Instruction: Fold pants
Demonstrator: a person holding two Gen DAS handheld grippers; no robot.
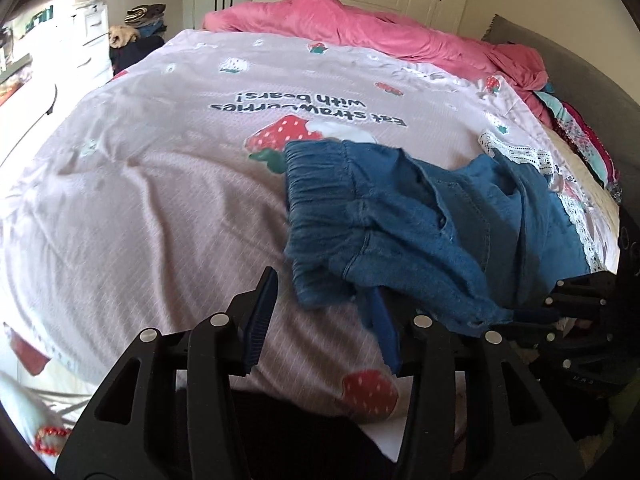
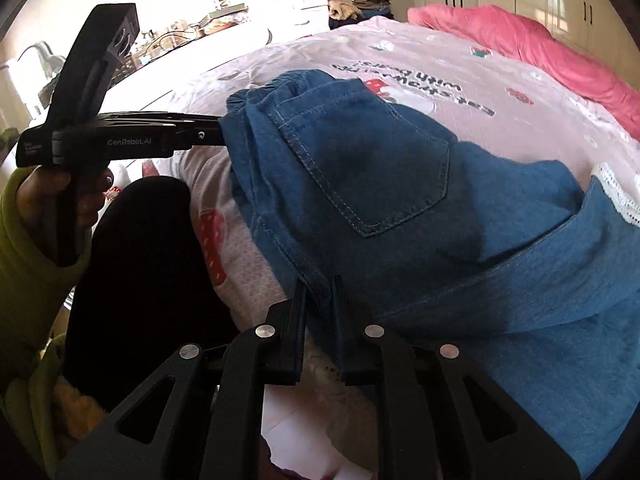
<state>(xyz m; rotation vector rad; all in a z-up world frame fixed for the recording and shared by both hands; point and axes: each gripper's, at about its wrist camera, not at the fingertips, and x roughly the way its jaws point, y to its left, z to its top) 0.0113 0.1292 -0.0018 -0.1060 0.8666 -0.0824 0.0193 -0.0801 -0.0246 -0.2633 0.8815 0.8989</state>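
Note:
Blue denim pants (image 1: 404, 224) lie bunched on the pink strawberry-print bedspread (image 1: 160, 184), elastic waistband toward the left. My left gripper (image 1: 320, 300) is open, its fingers wide apart, with the waistband edge draped over the right finger. In the right wrist view the pants (image 2: 380, 184) show a back pocket up. My right gripper (image 2: 318, 292) is shut on the near edge of the pants. The left gripper (image 2: 212, 132) also shows there, touching the waistband side; its tips are hidden by cloth.
A pink blanket (image 1: 340, 28) is heaped at the far end of the bed. Folded clothes (image 1: 580, 136) are piled at the right edge. White drawers (image 1: 94, 36) and a cluttered desk stand left. A black cushion (image 2: 136, 280) lies near my right gripper.

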